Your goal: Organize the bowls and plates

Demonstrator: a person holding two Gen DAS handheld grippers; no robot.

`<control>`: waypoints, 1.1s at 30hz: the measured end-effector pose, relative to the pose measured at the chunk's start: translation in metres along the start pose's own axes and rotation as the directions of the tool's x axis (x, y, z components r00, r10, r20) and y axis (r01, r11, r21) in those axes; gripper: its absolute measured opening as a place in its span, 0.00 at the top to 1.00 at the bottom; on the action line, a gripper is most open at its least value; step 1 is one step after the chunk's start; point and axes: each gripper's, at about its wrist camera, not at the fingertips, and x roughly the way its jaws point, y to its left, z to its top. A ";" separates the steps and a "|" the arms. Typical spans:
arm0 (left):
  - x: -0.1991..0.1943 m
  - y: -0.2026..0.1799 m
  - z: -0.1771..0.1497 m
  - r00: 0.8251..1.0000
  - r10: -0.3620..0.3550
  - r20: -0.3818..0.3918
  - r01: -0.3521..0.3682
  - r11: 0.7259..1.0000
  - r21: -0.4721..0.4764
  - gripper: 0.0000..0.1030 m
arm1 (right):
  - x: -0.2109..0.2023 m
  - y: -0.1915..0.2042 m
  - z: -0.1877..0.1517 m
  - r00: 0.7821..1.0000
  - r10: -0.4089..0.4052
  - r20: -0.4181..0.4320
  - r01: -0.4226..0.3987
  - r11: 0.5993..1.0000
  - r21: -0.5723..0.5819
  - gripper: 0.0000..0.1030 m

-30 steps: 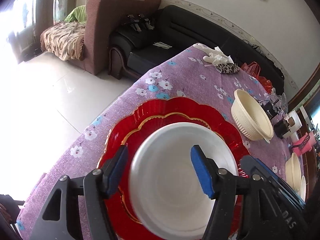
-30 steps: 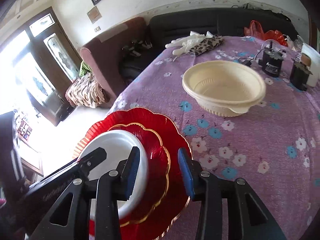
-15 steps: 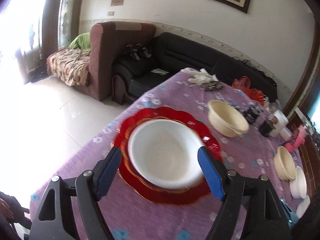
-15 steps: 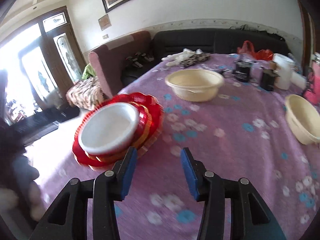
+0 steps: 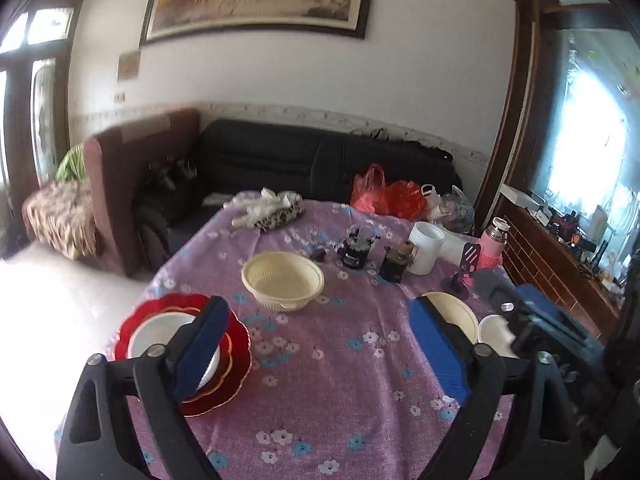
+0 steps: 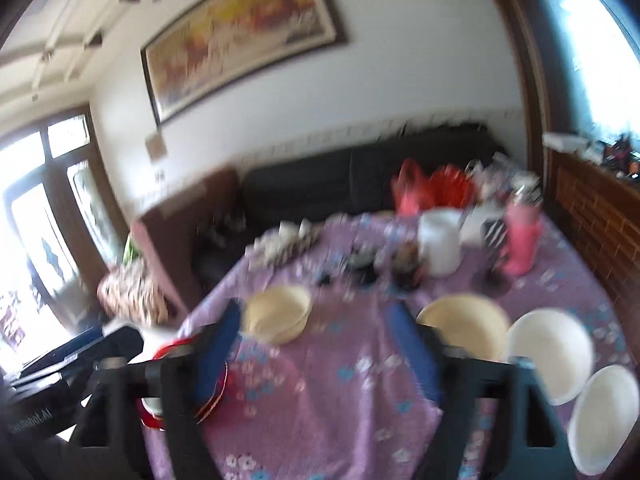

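Note:
A white bowl (image 5: 160, 336) sits in stacked red scalloped plates (image 5: 236, 360) at the table's left edge; the plates also show in the right wrist view (image 6: 218, 392). A cream ribbed bowl (image 5: 282, 280) stands mid-table, also in the right wrist view (image 6: 278, 312). Another cream bowl (image 6: 460, 320) and two white bowls (image 6: 550, 344) (image 6: 604, 412) lie at the right. My left gripper (image 5: 316, 356) is open and empty, raised above the table. My right gripper (image 6: 316, 348) is open and empty; its view is blurred.
The purple floral tablecloth (image 5: 340, 380) covers the table. At the far end are dark jars (image 5: 356, 252), a white container (image 5: 426, 248), a pink flask (image 5: 492, 246), red bags (image 5: 384, 192) and gloves. A black sofa (image 5: 300, 160) stands behind.
Both grippers have pulled back and up from the red plates, leaving the white bowl on them. Both views now take in the whole table; the right one is blurred by motion.

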 end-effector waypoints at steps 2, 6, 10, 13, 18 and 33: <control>-0.004 -0.005 -0.017 1.000 0.006 -0.013 -0.005 1.000 0.006 0.10 | -0.017 -0.016 -0.012 1.000 0.005 0.031 -0.006 0.999 0.040 0.08; 0.008 -0.005 -0.061 0.992 -0.053 -0.110 0.046 0.996 -0.070 0.10 | -0.005 -0.042 -0.054 0.996 -0.028 -0.087 0.033 0.997 0.062 0.08; 0.035 -0.023 -0.095 0.982 -0.034 -0.184 0.028 0.999 -0.033 0.10 | 0.012 -0.087 -0.097 0.975 -0.100 -0.198 0.118 0.990 0.082 0.17; 0.050 -0.041 -0.114 0.975 -0.040 -0.219 0.044 0.999 0.011 0.10 | 0.013 -0.126 -0.109 0.963 -0.121 -0.242 0.159 0.976 0.146 0.25; 0.070 -0.049 -0.126 0.961 -0.079 -0.264 0.081 0.997 -0.003 0.10 | 0.023 -0.150 -0.108 0.962 -0.104 -0.253 0.156 0.968 0.195 0.26; 0.099 -0.006 -0.127 0.961 -0.026 -0.277 0.011 0.998 -0.057 0.10 | 0.128 -0.180 -0.107 0.953 -0.081 -0.292 0.243 0.781 0.575 0.25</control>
